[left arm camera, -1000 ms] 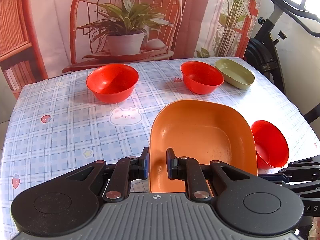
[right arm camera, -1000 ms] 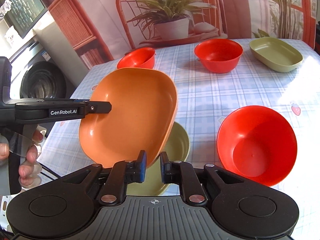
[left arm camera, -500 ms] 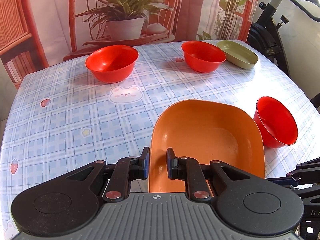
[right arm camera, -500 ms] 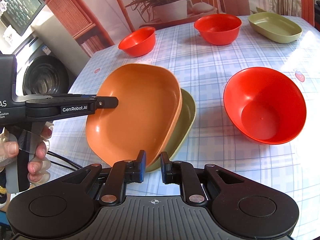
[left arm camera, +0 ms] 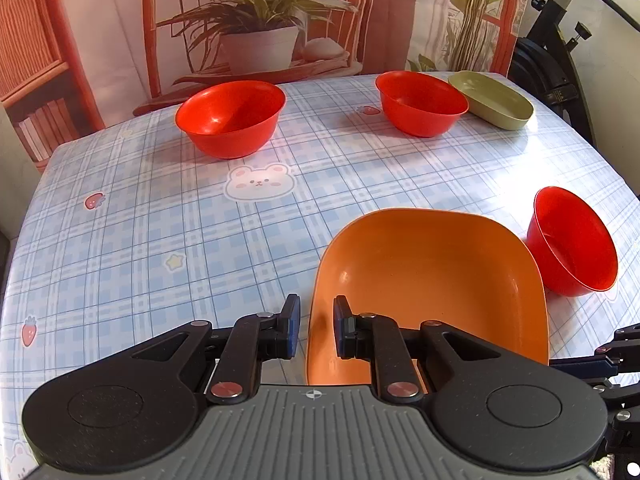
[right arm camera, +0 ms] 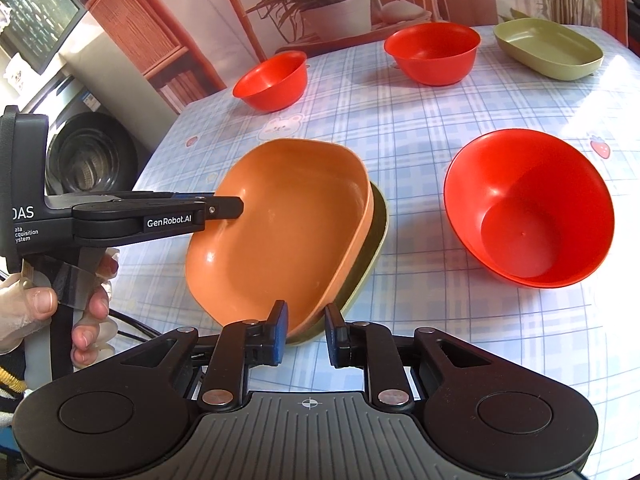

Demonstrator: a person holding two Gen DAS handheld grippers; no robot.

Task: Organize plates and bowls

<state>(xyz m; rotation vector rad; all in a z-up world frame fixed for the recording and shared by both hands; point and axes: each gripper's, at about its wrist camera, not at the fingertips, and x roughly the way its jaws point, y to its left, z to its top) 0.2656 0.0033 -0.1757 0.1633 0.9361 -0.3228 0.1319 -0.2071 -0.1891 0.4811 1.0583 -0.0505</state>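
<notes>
An orange plate [left arm camera: 432,284] [right arm camera: 280,224] lies nested on an olive plate [right arm camera: 378,240] near the table's front edge. My left gripper [left arm camera: 316,326] straddles the orange plate's near rim with a wider gap than before, so it looks open; it also shows in the right wrist view [right arm camera: 224,208] at the plate's left rim. My right gripper [right arm camera: 306,330] is open and empty, just in front of the stacked plates. A red bowl [right arm camera: 528,208] [left arm camera: 572,242] sits to the right of the stack.
Two more red bowls [left arm camera: 230,118] [left arm camera: 420,102] and a second olive plate [left arm camera: 492,98] stand at the back of the checked tablecloth [left arm camera: 140,240]. An exercise bike [left arm camera: 560,60] stands beyond the table's right edge.
The orange plate came down from a tilted hold and settled into the olive plate. My left gripper's jaws have spread apart on its rim. The right gripper's jaws have also widened.
</notes>
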